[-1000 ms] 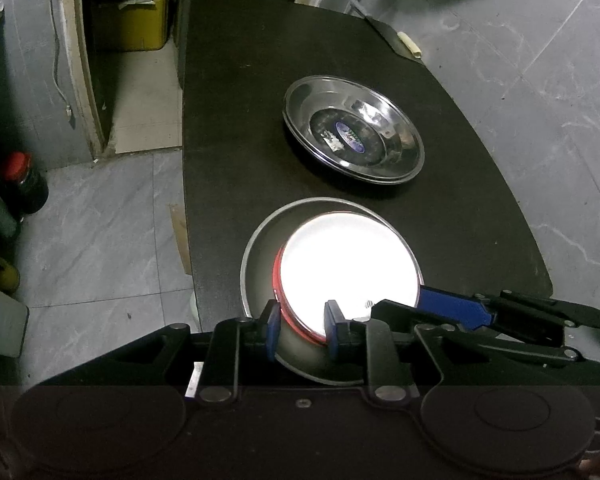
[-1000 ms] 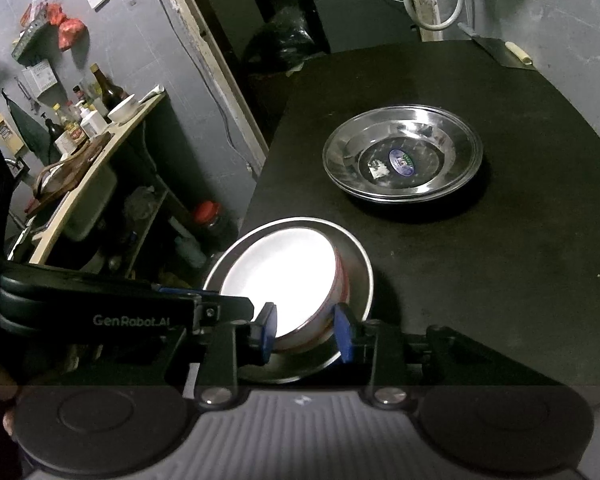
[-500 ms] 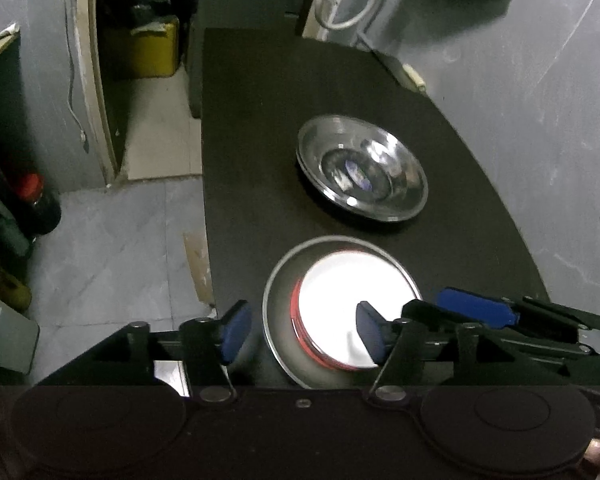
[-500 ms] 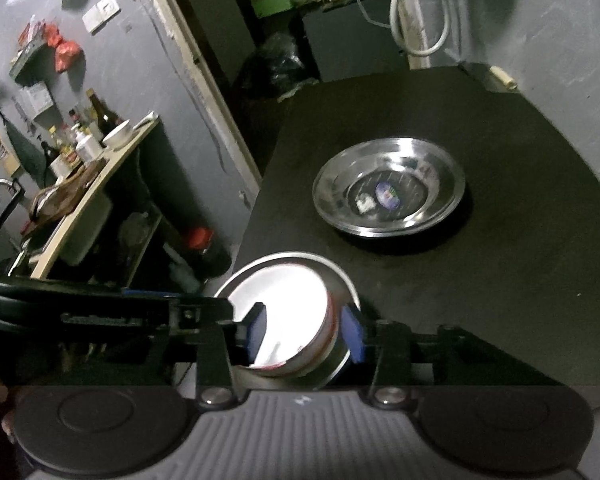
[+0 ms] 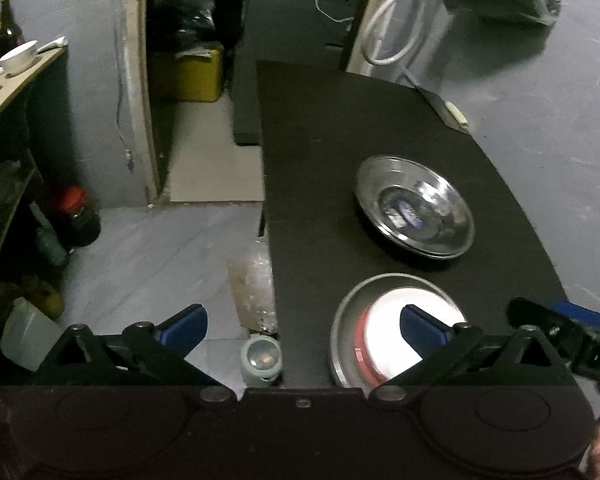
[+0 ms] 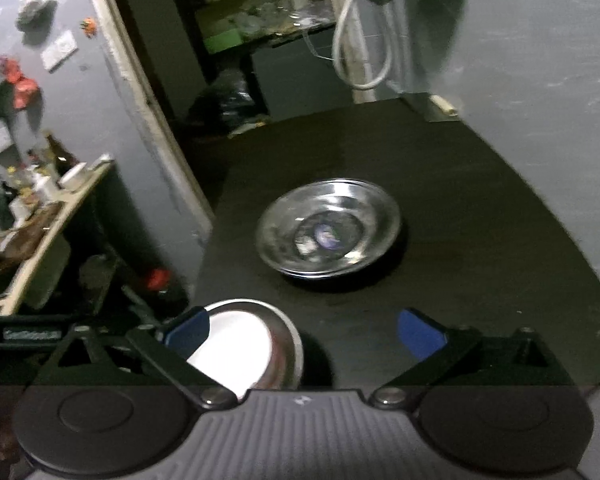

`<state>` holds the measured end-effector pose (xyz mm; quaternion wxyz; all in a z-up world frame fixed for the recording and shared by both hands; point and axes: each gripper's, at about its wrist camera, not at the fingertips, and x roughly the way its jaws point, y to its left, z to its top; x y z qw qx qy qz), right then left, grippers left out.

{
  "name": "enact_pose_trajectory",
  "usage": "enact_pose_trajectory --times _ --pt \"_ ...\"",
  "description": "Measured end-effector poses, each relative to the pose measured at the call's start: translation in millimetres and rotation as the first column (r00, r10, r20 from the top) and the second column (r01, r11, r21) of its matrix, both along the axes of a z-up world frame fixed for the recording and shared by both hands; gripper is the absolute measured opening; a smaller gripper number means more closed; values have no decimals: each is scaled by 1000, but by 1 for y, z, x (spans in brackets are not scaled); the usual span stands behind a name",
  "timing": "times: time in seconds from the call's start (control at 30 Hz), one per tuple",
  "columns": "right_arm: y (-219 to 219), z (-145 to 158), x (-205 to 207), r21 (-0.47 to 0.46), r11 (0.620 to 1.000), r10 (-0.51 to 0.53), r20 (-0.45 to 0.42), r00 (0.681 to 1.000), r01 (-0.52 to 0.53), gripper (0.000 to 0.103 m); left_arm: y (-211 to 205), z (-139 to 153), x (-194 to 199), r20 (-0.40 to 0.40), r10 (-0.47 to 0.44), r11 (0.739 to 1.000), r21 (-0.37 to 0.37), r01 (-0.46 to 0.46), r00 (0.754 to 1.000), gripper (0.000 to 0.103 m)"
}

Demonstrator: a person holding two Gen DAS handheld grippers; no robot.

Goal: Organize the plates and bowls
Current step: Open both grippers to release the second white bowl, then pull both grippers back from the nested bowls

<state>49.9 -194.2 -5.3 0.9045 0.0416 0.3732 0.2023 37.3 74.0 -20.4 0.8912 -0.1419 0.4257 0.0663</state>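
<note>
1. The left gripper [image 5: 303,326] stands wide open; its jaws have just been opening and nothing is pressed between them. One blue pad [image 5: 420,324] shows in front of the white bowl without gripping it; the other pad hangs over the floor, off the table's edge.
2. The right gripper [image 6: 306,330] is likewise wide open, its jaws having just been opening. No object is clamped; its left pad [image 6: 188,330] sits in front of the near dish's rim.
3. The white bowl with red rim [image 5: 388,320] rests inside a steel plate [image 5: 342,320] at the near left corner of the black table [image 5: 320,160]. In the right wrist view the same pair [image 6: 256,344] appears low in the frame, partly hidden by the gripper body.
4. A second set of steel dishes [image 5: 416,206], with a blue label in its centre, lies farther along the table, apart from the near pair; it is also seen in the right wrist view [image 6: 328,228], somewhat blurred.
5. A red-capped jar [image 5: 78,216] stands on the floor to the left, under a shelf.
</note>
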Motion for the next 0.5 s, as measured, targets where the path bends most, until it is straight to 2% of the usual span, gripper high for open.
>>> enact_pose_trajectory --times 0.1,0.23,0.5 --pt "-3 -8 2 -81 995 -55 -6 998 54 103 6 -9 -6 -18 27 999 30 -27 999 102" --pt "-3 -18 11 -171 981 -99 -57 993 88 103 10 -18 -13 -58 38 999 27 -37 998 102" --pt "8 -33 20 -251 968 -38 -145 989 1 103 1 -28 -9 -125 5 999 49 1 992 102"
